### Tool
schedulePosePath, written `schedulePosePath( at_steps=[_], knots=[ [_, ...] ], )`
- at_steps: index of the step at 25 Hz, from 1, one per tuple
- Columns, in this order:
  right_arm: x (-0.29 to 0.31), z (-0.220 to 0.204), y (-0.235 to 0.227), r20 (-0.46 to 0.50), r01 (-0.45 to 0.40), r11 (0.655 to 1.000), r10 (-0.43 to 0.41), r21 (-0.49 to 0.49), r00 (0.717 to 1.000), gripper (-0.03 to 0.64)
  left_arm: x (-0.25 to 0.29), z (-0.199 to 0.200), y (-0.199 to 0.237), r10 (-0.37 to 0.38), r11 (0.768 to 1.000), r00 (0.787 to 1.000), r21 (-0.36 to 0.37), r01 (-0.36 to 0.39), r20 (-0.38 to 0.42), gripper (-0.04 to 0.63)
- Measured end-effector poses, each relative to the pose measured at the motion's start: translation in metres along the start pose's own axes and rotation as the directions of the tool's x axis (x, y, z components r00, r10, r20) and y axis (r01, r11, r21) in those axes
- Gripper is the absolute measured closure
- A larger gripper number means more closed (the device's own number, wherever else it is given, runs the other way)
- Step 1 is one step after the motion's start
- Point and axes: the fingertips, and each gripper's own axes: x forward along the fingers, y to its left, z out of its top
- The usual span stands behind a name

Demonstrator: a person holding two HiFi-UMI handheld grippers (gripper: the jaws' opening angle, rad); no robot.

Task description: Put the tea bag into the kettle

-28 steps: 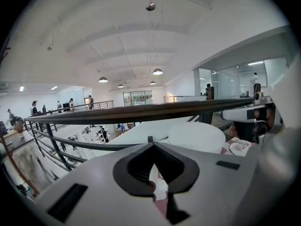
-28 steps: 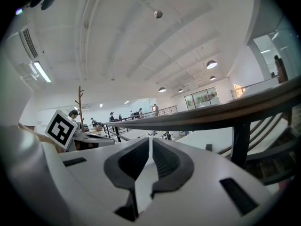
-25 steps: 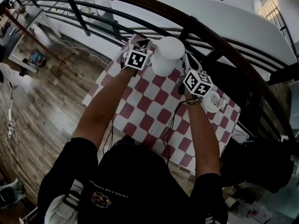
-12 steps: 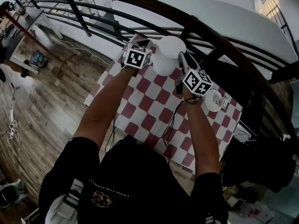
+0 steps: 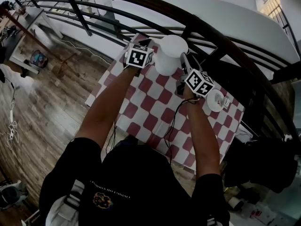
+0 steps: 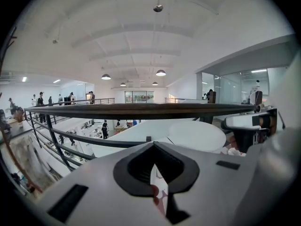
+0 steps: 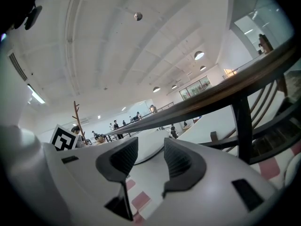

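The white kettle (image 5: pixel 170 54) stands at the far edge of the red-and-white checked table (image 5: pixel 153 122). My left gripper (image 5: pixel 141 57) sits against its left side; in the left gripper view its jaws (image 6: pixel 154 147) meet at the tips with nothing between them, and the kettle's white wall (image 6: pixel 284 126) fills the right edge. My right gripper (image 5: pixel 184 63) reaches to the kettle's right rim. Its jaws (image 7: pixel 150 147) are opening, with a clear gap and nothing between the pads. I see no tea bag in any view.
A dark metal railing (image 5: pixel 225 45) curves close behind the table, with a drop beyond it. A small white round piece (image 5: pixel 214 100) lies on the cloth right of my right hand. Cables (image 5: pixel 173 126) trail over the table's near side. Wooden floor (image 5: pixel 42 107) lies to the left.
The right gripper has shifted slightly right and its fingers now point along the kettle's right rim. The left gripper and the kettle have stayed put.
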Motion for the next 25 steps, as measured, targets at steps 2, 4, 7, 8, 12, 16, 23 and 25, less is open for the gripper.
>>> schedulePosePath(
  at_steps=[2,4,7,8,12,16,23,25],
  knots=[
    [0.002,-0.002,0.001,-0.003,-0.004,1.000,0.004,0.004,1.000,0.453,-0.002,-0.002,0.005,0.006,0.999,1.000,-0.040,-0.005,0.007,0.597],
    [0.004,-0.004,0.002,-0.007,-0.008,1.000,0.008,0.012,1.000,0.451,-0.004,-0.004,0.009,0.004,0.996,1.000,-0.088,-0.003,0.018,0.597],
    [0.007,-0.006,0.005,-0.010,-0.014,1.000,0.014,0.020,1.000,0.448,-0.005,0.000,0.011,-0.012,0.988,0.999,-0.156,0.018,0.039,0.597],
    [0.008,-0.006,0.005,-0.010,-0.014,1.000,0.014,0.021,1.000,0.446,-0.002,-0.004,0.008,-0.034,0.985,0.999,-0.172,0.036,0.015,0.597],
    [-0.005,0.001,0.000,0.019,0.004,0.999,-0.004,0.032,1.000,0.442,0.013,-0.150,-0.037,-0.140,0.976,0.927,-0.206,0.070,-0.349,0.597],
    [-0.026,0.014,-0.013,0.060,0.010,1.000,-0.009,-0.013,0.998,0.442,-0.010,-0.242,-0.048,-0.116,0.971,0.931,-0.235,0.033,-0.347,0.597],
    [-0.024,-0.017,-0.025,-0.012,0.025,0.998,-0.026,-0.053,1.000,0.442,0.009,-0.179,-0.050,-0.102,0.982,0.958,-0.179,0.054,-0.269,0.597],
    [-0.020,-0.024,-0.019,-0.026,0.028,0.996,-0.030,-0.080,0.999,0.443,0.010,-0.160,-0.051,-0.095,0.984,0.965,-0.170,0.054,-0.244,0.597]
  ],
)
